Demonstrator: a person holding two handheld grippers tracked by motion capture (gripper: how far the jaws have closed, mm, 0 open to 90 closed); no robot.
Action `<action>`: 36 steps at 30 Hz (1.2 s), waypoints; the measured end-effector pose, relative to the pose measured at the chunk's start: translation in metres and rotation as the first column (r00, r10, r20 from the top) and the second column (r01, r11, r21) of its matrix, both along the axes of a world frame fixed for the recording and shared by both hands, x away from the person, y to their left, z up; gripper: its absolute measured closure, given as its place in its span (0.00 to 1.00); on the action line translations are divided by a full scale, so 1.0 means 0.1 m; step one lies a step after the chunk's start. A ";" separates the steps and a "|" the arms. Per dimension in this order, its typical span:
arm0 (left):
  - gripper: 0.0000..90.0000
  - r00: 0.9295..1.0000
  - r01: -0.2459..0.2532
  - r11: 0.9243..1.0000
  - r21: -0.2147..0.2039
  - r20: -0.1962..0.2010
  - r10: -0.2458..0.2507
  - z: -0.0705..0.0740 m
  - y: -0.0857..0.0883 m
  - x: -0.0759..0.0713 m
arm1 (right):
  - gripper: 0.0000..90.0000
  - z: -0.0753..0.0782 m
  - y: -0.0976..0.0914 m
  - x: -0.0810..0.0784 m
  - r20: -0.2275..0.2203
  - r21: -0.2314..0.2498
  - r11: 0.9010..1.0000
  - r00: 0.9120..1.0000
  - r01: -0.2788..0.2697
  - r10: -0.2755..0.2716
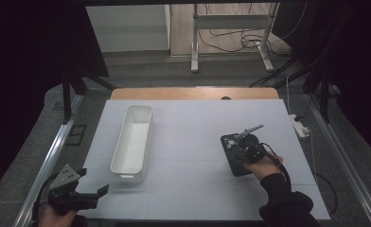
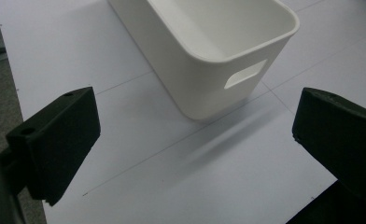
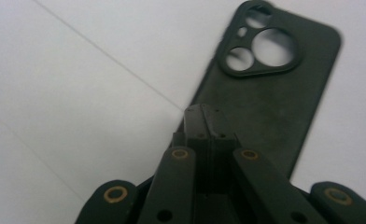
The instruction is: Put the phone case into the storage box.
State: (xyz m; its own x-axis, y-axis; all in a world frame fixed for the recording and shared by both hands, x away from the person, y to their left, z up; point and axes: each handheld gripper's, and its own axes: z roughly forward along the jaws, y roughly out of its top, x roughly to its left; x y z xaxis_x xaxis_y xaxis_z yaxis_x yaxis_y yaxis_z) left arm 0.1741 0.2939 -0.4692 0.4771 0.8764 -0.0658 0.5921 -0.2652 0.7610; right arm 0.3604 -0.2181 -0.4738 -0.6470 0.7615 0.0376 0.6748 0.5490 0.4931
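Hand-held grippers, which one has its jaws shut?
The right hand-held gripper, jaws together over the black phone case; the left hand-held gripper stands wide open near the white bin.

Your left gripper (image 2: 195,140) holds its two black jaws wide apart above the white table (image 2: 55,46), nothing between them. Just beyond sits the white bin (image 2: 209,70), its handle slot facing you.

Phone case (image 3: 270,112) at 3 o'clock: black, matt, rubbery look, faintly scuffed. Bin (image 1: 133,141) at 9 o'clock: white plastic, smooth, slight sheen. Table (image 1: 198,142): white matt sheet, smooth, wood edge at 12. Right gripper (image 3: 204,122): matt black plastic, brass-coloured rivets. Left gripper (image 2: 195,128): matt black pads.
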 end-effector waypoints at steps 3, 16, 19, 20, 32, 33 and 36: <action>0.02 1.000 0.002 1.000 0.001 -0.001 -0.002 0.00 0.00 0.00 | 0.99 -0.05 0.05 -0.03 -0.013 0.003 1.000 1.000 -0.023 0.023; 0.02 1.000 0.004 1.000 0.002 -0.002 -0.004 0.00 -0.01 0.00 | 0.99 -0.23 0.19 -0.08 -0.073 -0.023 0.997 0.994 -0.080 0.078; 0.02 1.000 0.005 1.000 0.002 -0.003 -0.005 0.00 -0.01 0.00 | 0.99 -0.23 0.20 -0.08 -0.074 -0.026 0.996 0.994 -0.083 0.081; 0.02 1.000 0.005 1.000 0.002 -0.003 -0.005 0.00 -0.01 0.00 | 0.99 -0.23 0.20 -0.08 -0.074 -0.027 0.996 0.994 -0.083 0.081; 0.02 1.000 0.006 1.000 0.005 -0.003 -0.006 0.00 -0.01 0.00 | 0.99 -0.25 0.10 -0.05 -0.073 -0.072 0.996 0.996 -0.054 0.049; 0.02 1.000 0.006 1.000 0.004 -0.003 -0.006 0.00 -0.01 0.00 | 0.99 -0.25 0.09 -0.04 -0.072 -0.073 0.996 0.996 -0.050 0.045; 0.02 1.000 0.006 1.000 0.004 -0.004 -0.006 0.00 -0.01 0.00 | 0.99 -0.24 0.03 -0.02 -0.068 -0.076 0.997 0.997 -0.033 0.028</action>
State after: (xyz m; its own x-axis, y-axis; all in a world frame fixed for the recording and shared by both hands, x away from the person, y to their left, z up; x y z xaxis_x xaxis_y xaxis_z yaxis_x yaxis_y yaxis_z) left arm 0.1745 0.2930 -0.4693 0.4825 0.8736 -0.0638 0.5931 -0.2722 0.7577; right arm 0.3585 -0.2153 -0.4982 -0.6682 0.7436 0.0241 0.6872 0.6045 0.4029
